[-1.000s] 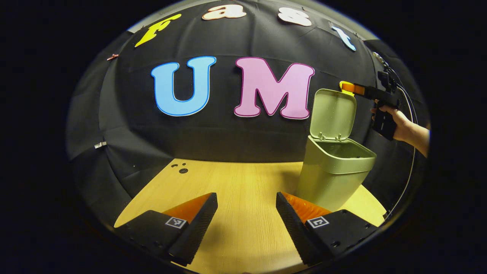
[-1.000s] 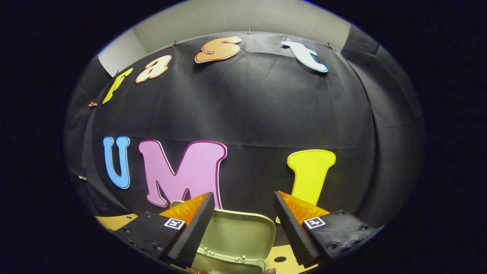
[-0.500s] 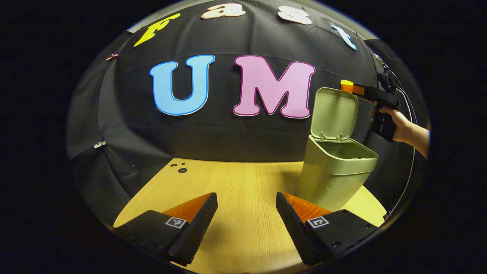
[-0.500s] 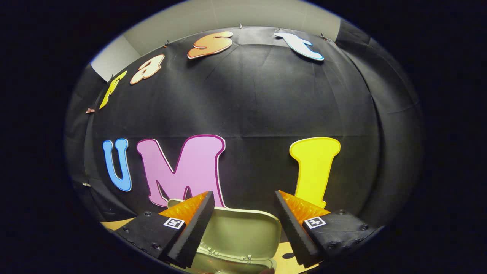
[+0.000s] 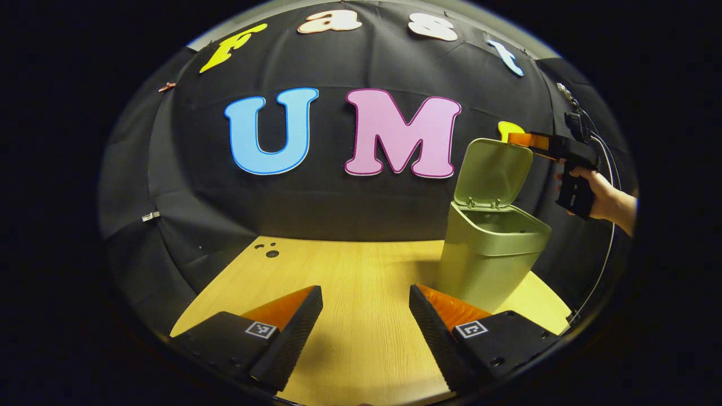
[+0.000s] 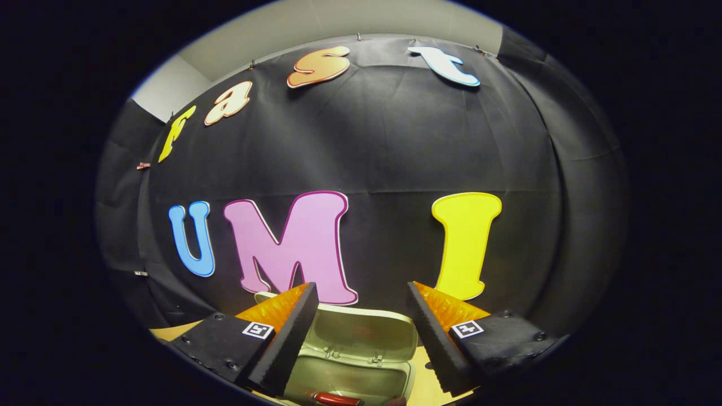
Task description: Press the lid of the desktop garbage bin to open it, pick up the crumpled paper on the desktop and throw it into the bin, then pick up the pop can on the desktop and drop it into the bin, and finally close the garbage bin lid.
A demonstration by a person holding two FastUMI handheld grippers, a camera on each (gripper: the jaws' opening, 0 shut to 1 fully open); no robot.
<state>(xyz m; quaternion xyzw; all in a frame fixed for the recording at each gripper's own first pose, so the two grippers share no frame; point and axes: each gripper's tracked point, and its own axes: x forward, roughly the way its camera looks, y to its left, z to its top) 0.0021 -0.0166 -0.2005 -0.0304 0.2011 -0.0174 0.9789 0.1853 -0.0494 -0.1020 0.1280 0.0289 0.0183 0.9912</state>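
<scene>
Bin (image 5: 491, 265): lid (image 5: 492, 172) raised; can (image 6: 337, 400) inside, below right gripper (image 6: 361, 332), spread, empty, at lid's top edge. Left gripper (image 5: 365, 330): spread, empty, over table (image 5: 350, 270). Remaining, likely: closing lid.

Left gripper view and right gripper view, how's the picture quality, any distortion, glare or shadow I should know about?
Left gripper view: strong fisheye bend, so the table edge curves; the bin is sharp and casts a soft shadow to its left; the left tool throws dim shadows on the wood. Right gripper view: same bend; even light, no glare; the lid below the right tool is slightly soft.
</scene>
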